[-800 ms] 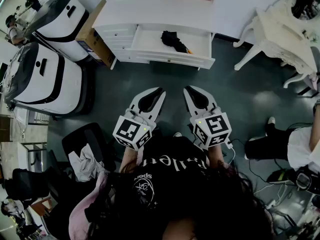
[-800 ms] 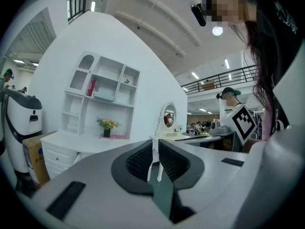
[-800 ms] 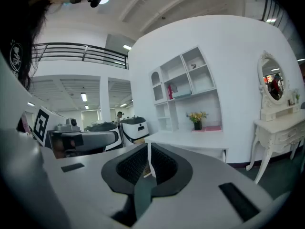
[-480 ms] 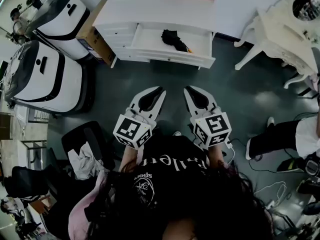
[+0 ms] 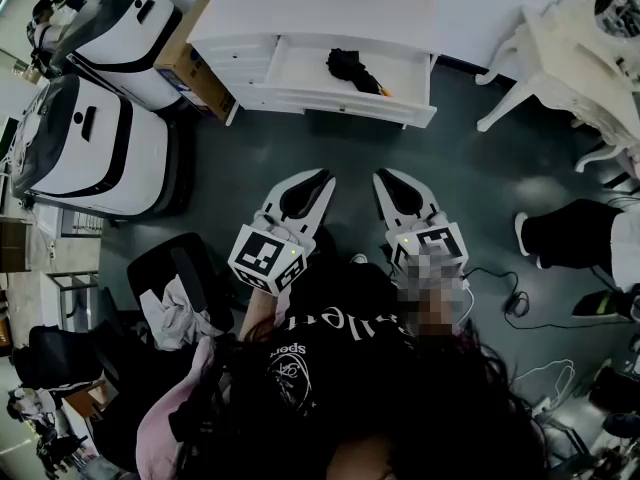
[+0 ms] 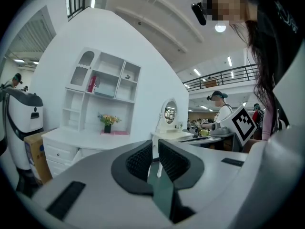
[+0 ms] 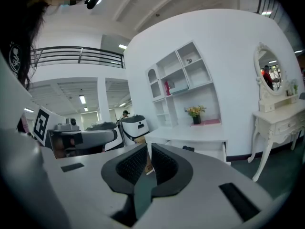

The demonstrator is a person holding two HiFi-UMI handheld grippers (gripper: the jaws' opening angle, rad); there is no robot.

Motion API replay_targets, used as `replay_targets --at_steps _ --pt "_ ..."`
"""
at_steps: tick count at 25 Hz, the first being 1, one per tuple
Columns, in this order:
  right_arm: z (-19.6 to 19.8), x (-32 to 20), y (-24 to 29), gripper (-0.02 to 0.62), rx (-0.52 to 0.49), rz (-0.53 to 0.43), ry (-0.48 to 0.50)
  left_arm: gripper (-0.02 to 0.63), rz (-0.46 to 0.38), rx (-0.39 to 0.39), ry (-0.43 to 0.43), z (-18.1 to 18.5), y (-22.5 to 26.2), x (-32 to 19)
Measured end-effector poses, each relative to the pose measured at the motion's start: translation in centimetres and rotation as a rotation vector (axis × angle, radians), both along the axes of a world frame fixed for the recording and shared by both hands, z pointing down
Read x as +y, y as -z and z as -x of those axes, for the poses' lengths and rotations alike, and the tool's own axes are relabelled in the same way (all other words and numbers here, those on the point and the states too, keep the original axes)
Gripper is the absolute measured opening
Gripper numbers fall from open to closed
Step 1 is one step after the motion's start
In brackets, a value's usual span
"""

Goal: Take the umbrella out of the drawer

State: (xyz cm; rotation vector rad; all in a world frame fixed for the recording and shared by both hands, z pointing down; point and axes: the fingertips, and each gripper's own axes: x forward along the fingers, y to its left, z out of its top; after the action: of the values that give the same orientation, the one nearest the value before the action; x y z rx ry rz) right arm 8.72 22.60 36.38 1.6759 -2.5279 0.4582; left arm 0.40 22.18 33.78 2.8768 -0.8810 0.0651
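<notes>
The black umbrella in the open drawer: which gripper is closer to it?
Right, slightly. Both hover over the floor short of the drawer; the right gripper points toward the orange end of the umbrella, the left gripper sits further to the left.

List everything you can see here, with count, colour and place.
Folded fabric umbrella: one, black with orange tip, in the open drawer.
Dresser with drawers: one, white, top centre, one drawer open.
Cardboard box: one, brown, left of the dresser.
Large rounded machines: two, white and black, far left.
Vanity table with round mirror: one, white, top right.
Office chair: one, black, lower left, cloth draped.
Left gripper, right gripper: two, white, centre, fingers shut, empty.
</notes>
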Motion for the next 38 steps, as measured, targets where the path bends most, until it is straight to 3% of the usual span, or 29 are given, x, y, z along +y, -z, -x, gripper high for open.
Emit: replay_targets --at_steps 10,25,38 --pt "0.0 -4.3 -2.2 0.058 -0.009 0.050 -0.021 0.049 0.026 -0.008 -0.032 0.1 -1.9 -4.3" --pt "0.8 -23.8 -3.9 0.058 0.000 0.133 -0.105 0.049 0.043 -0.007 -0.137 0.7 -2.6 -24.2" --pt "2.6 -35.6 -4.7 0.060 0.012 0.172 -0.186 0.049 0.052 -0.008 -0.215 3.0 -3.7 -36.4"
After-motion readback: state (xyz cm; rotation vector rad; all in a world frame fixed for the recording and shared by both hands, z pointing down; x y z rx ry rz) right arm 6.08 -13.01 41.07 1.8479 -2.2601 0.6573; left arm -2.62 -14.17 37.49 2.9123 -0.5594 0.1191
